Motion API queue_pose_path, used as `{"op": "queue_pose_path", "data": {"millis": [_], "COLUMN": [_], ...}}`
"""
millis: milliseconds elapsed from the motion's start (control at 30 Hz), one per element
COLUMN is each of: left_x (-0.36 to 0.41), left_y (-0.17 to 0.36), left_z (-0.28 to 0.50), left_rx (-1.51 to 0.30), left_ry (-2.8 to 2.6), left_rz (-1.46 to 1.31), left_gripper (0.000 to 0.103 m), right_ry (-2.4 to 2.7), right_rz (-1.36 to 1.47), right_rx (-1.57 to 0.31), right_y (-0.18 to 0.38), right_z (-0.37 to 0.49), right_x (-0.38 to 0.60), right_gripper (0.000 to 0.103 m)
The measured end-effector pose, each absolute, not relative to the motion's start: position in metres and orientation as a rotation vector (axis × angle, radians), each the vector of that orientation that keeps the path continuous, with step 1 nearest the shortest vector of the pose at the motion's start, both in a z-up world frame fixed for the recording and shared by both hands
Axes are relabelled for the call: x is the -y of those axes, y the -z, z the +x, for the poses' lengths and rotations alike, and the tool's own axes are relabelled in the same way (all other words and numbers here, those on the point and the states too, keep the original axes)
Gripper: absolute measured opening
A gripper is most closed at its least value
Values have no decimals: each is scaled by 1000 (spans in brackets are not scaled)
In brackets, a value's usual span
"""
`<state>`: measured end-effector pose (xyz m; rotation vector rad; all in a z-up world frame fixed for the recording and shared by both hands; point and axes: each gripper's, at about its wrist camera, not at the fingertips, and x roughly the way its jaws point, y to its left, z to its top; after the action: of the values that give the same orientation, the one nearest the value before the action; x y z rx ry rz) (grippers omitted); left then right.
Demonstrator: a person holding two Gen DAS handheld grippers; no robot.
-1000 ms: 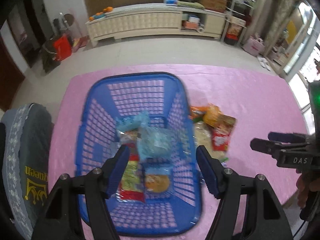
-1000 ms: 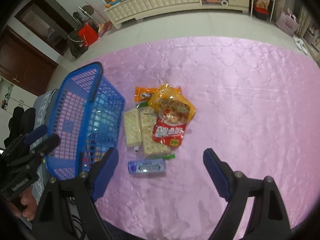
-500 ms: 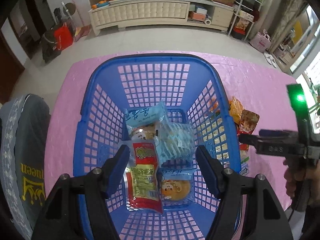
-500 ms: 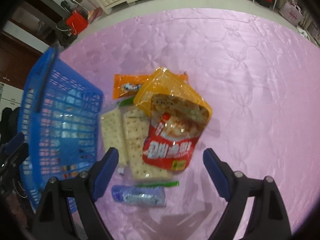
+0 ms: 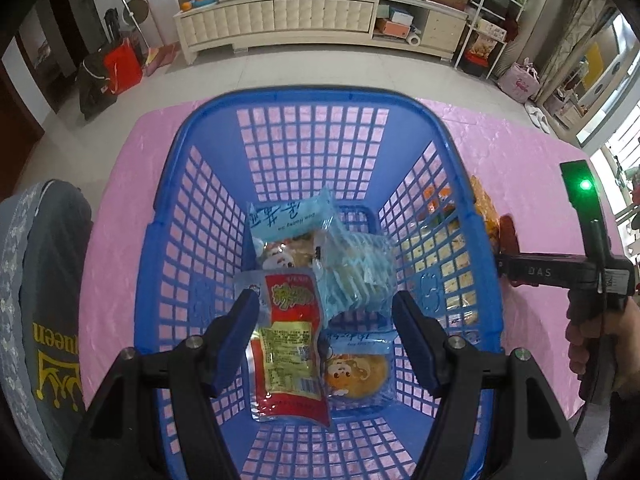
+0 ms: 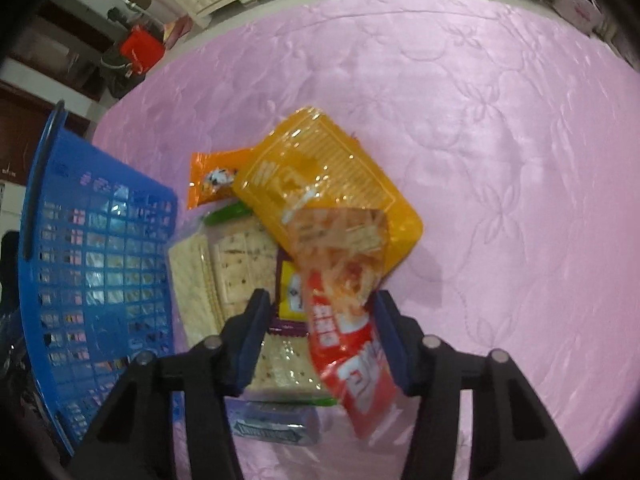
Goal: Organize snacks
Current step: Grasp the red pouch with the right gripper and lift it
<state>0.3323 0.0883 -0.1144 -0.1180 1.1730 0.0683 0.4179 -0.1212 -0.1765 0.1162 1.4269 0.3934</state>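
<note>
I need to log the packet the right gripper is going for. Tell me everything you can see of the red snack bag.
The red snack bag is a glossy plastic pouch, red with white lettering at its near end and a printed food picture at its far end. It lies crumpled and tilted on the pile, overlapping the yellow packet and the cracker packs. It sits between the fingers of the right gripper, whose jaws are closing; the right finger looks to be at its edge, though a firm grip is not clear.
</note>
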Motion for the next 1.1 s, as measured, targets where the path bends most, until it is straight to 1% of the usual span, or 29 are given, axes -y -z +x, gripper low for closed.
{"op": "queue_pose_path", "data": {"millis": [100, 233, 300, 667, 700, 733, 800, 1000, 1033, 1100], "left_x": [-89, -82, -77, -51, -47, -43, -34, 4, 12, 21], "left_y": [114, 108, 104, 84, 82, 81, 77, 73, 74, 76], "left_z": [331, 330, 330, 317, 318, 318, 318, 317, 317, 316], "left_rx": [-1171, -1157, -1150, -1121, -1120, -1117, -1114, -1109, -1113, -1120], "left_ry": [-69, -64, -63, -26, -21, -16, -3, 42, 52, 61], "left_rz": [-130, -142, -139, -119, -117, -114, -103, -37, -25, -12], "left_gripper": [67, 67, 67, 67, 67, 67, 67, 67, 67, 67], "right_ry": [-401, -446, -453, -433, -424, -424, -430, -441, -447, -465], "right_rz": [104, 80, 79, 19, 34, 45, 52, 39, 19, -14], "right_rx": [-1425, -1414, -1417, -1422, -1432, -1457, -1466, -1471, -1458, -1434], "right_y": [173, 165, 164, 170, 172, 174, 177, 183, 182, 179], "right_z": [410, 395, 391, 339, 338, 337, 341, 338, 334, 322], "right_x": [124, 128, 130, 156, 163, 169, 184, 219, 224, 225], "right_gripper": [57, 44, 42, 42, 43, 48, 49, 49, 48, 43]}}
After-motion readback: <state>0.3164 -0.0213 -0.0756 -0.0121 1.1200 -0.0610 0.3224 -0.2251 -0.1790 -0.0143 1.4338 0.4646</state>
